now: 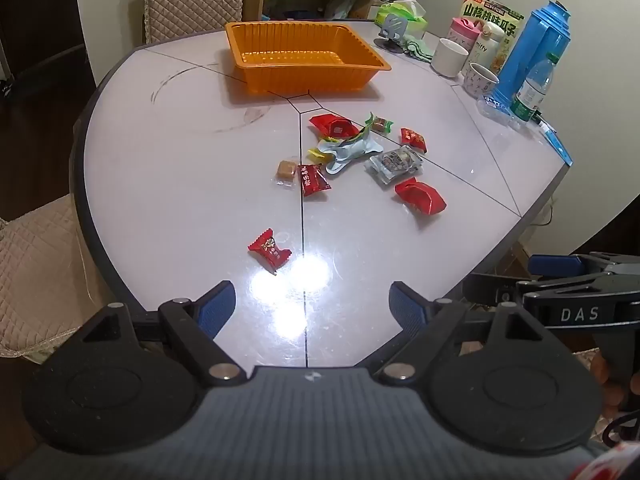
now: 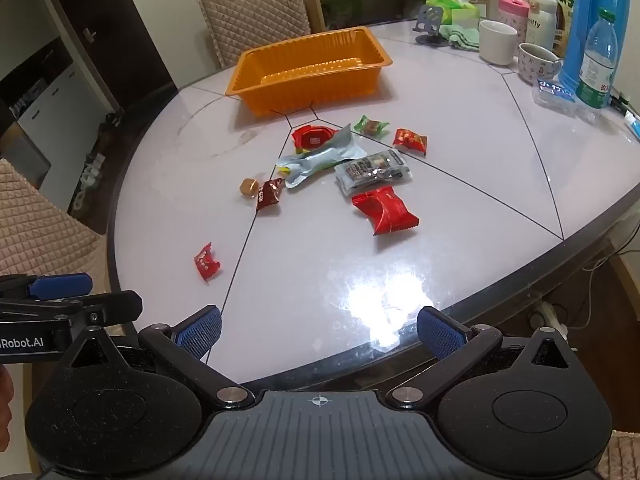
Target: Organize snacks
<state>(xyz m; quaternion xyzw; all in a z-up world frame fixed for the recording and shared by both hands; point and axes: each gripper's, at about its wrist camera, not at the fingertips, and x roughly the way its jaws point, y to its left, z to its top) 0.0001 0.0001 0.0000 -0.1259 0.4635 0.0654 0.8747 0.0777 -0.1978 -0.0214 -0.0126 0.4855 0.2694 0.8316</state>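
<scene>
A round glossy white surface (image 2: 460, 216) carries an empty orange ribbed plastic tray (image 2: 308, 68) at its far side. Both the left hand-held gripper (image 1: 312, 304) and right hand-held gripper (image 2: 318, 330) hover released. Scattered wrapped snacks (image 2: 360, 176) lie mid-surface, near the tray.

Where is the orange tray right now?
The orange tray sits empty at the far middle of the table in both views, beyond the scattered snacks, near a chair.
</scene>
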